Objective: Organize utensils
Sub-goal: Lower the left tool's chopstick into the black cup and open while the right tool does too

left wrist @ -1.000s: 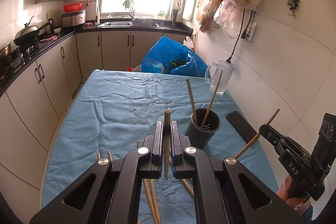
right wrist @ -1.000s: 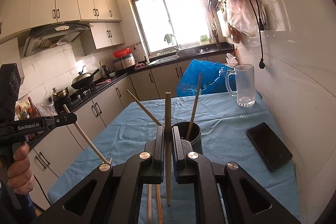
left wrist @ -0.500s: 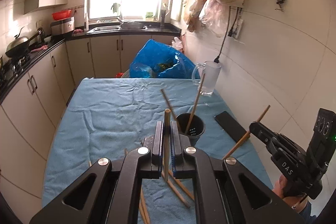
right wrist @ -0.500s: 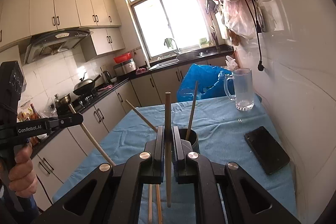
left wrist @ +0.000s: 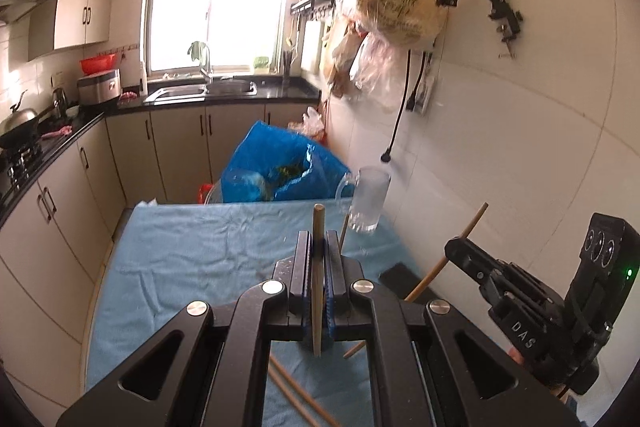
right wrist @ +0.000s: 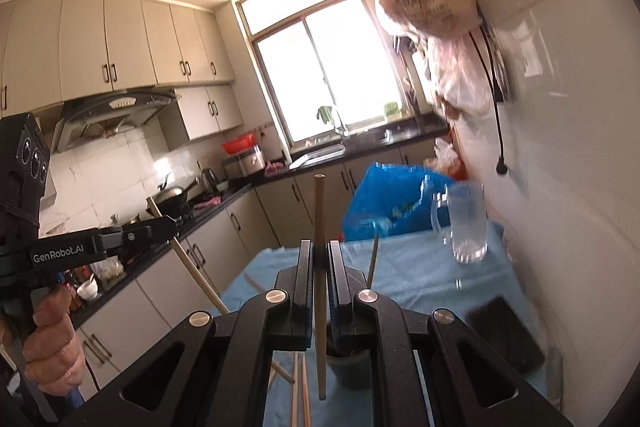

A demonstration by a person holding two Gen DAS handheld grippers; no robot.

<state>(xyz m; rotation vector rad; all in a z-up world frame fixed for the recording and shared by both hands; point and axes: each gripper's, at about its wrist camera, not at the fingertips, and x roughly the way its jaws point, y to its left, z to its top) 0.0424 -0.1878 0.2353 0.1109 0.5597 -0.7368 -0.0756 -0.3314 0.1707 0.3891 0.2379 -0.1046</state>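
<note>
My left gripper (left wrist: 318,247) is shut on a wooden chopstick (left wrist: 317,279) held upright above the blue tablecloth (left wrist: 192,267). My right gripper (right wrist: 320,255) is shut on another upright chopstick (right wrist: 320,267). The right gripper also shows in the left wrist view (left wrist: 464,251) at the right, with its chopstick (left wrist: 452,255) slanting. The left gripper shows at the left of the right wrist view (right wrist: 160,227). The dark utensil cup (right wrist: 346,359) is mostly hidden under the right gripper's jaws; one chopstick (right wrist: 373,261) sticks out of it. Loose chopsticks (left wrist: 296,395) lie on the cloth.
A glass mug (left wrist: 368,199) stands at the table's far right by the tiled wall. A black phone (right wrist: 506,335) lies at the right. A blue plastic bag (left wrist: 280,167) sits beyond the table's far edge. Kitchen cabinets (left wrist: 60,211) run along the left.
Both grippers have risen and tilted upward, each still holding its chopstick. The cup has slipped out of sight under the jaws in both views.
</note>
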